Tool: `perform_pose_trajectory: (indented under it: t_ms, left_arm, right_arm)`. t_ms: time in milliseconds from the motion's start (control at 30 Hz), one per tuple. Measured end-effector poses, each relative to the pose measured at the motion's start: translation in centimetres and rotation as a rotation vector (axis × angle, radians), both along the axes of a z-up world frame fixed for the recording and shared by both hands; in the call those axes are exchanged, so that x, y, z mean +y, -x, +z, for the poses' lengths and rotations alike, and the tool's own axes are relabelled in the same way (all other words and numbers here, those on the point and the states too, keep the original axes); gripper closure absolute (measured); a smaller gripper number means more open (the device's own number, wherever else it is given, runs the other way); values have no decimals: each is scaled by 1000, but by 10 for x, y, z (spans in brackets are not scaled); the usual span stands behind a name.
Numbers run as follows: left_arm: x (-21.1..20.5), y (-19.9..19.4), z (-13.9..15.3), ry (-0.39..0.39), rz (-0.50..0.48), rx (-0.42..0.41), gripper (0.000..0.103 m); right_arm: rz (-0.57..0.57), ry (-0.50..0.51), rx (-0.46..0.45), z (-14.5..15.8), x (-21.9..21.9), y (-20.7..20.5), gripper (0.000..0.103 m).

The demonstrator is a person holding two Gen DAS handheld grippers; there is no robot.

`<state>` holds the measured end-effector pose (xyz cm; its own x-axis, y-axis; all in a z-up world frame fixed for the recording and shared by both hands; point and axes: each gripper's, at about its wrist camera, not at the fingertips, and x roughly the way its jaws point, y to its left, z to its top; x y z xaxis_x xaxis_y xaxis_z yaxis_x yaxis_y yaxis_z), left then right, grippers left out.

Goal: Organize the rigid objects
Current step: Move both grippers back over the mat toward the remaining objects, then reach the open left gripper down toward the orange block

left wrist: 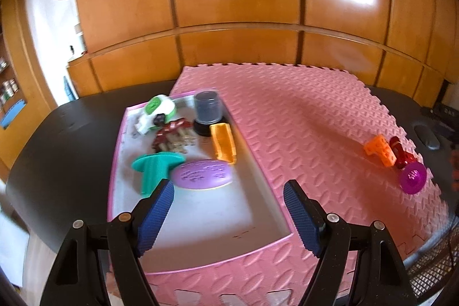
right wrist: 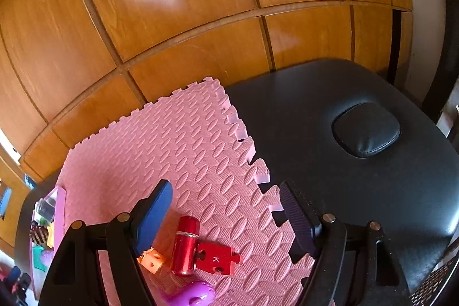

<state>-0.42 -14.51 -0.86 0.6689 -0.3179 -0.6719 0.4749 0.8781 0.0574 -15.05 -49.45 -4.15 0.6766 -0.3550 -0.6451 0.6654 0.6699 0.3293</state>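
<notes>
My right hand-held gripper (right wrist: 226, 208) hangs spread and empty over the red cylinder (right wrist: 185, 245) at 6 o'clock; next I drop, pinch it, and carry it to the tray (left wrist: 198, 222).

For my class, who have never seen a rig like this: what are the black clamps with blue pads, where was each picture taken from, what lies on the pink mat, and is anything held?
There is no robot here: a person holds a two-finger gripper in each hand, each carrying a camera that looks along its fingers.

The left gripper is open and empty above a pink tray holding a teal toy, a purple oval and an orange piece.

The right gripper is also open and empty above the pink foam mat, where a red cylinder, a red puzzle piece, an orange block and a purple toy wait.
</notes>
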Motion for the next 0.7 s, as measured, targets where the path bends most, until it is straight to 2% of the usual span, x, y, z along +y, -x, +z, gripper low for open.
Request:
perform_pose_trajectory:
  t_ms: [333,500,700]
  left_arm:
    - [-31,4,-2,9,-91,46,24]
    - [-57,12,-5,-14,-178,55,24]
    - [-92,16,-17,-14,-289,143,25]
  right_arm:
    - [-21,-15,-19,2,-4,4,25]
    - [-37,-31,-29,2,-7,8,25]
    - [-40,-68,-22,-3,-10,8,25]
